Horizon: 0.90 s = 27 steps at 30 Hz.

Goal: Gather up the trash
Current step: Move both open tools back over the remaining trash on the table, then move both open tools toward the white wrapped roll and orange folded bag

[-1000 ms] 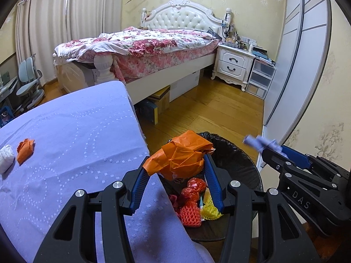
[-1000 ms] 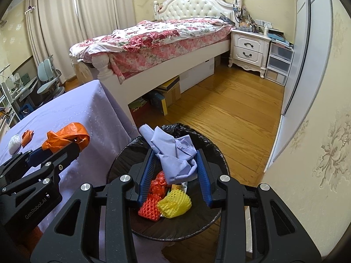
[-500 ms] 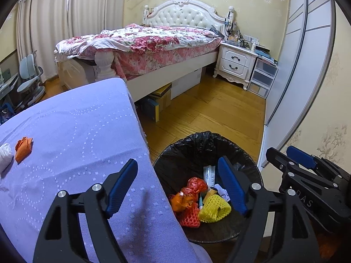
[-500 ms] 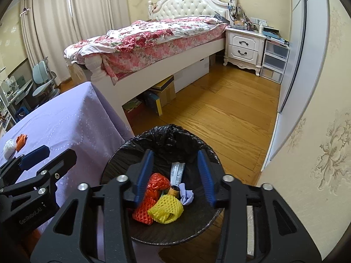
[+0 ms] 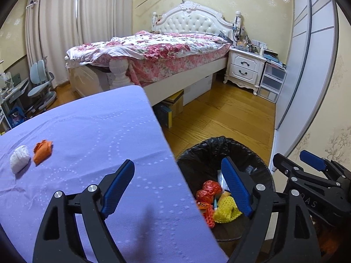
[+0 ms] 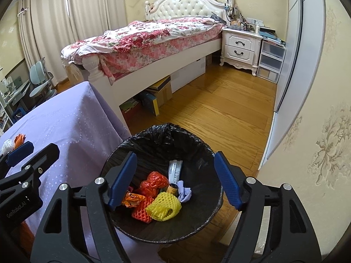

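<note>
trash bin [image 6: 204, 153], black-lined, stands on the floor just beside the purple counter [image 5: 92, 135]. left gripper [image 5: 179, 186] is spread wide and empty, straddling the counter edge and the bin. right gripper [image 6: 175, 175] is spread wide and empty above the bin. orange scrap [image 5: 42, 151] and white wad [image 5: 20, 161] lie touching on the counter.

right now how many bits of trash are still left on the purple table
2, side by side near the far left of the purple table: a white crumpled piece and an orange wrapper just right of it. Nothing else shows there.
</note>
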{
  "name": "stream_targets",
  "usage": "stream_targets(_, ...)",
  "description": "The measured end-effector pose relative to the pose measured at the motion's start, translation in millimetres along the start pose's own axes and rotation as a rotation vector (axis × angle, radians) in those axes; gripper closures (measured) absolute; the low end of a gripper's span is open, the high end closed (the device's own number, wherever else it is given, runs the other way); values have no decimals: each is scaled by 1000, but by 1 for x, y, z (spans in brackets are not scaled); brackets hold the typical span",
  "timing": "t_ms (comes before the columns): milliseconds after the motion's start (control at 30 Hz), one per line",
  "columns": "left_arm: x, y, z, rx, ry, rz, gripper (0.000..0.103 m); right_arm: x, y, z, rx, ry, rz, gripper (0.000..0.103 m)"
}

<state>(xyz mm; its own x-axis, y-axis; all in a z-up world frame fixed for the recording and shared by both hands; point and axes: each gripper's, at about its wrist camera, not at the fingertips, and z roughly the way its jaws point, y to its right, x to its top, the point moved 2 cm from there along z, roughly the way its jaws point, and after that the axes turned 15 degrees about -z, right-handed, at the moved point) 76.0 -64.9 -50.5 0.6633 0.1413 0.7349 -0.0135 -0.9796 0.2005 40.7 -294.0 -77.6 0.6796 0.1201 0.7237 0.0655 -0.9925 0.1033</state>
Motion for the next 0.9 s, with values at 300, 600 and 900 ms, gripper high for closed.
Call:
stream_targets(300, -1, -69, -14, 137, 11, -55, 22, 11, -47, -5, 91, 10, -58, 31)
stream_targets(600, 0, -172, -38, 299, 26, -199, 22, 26, -134, -6, 228, -1, -198, 31)
stream_targets(900, -3, -251, -52, 434, -5, -289, 22, 40, -224, 3, 336, -36, -312, 31)
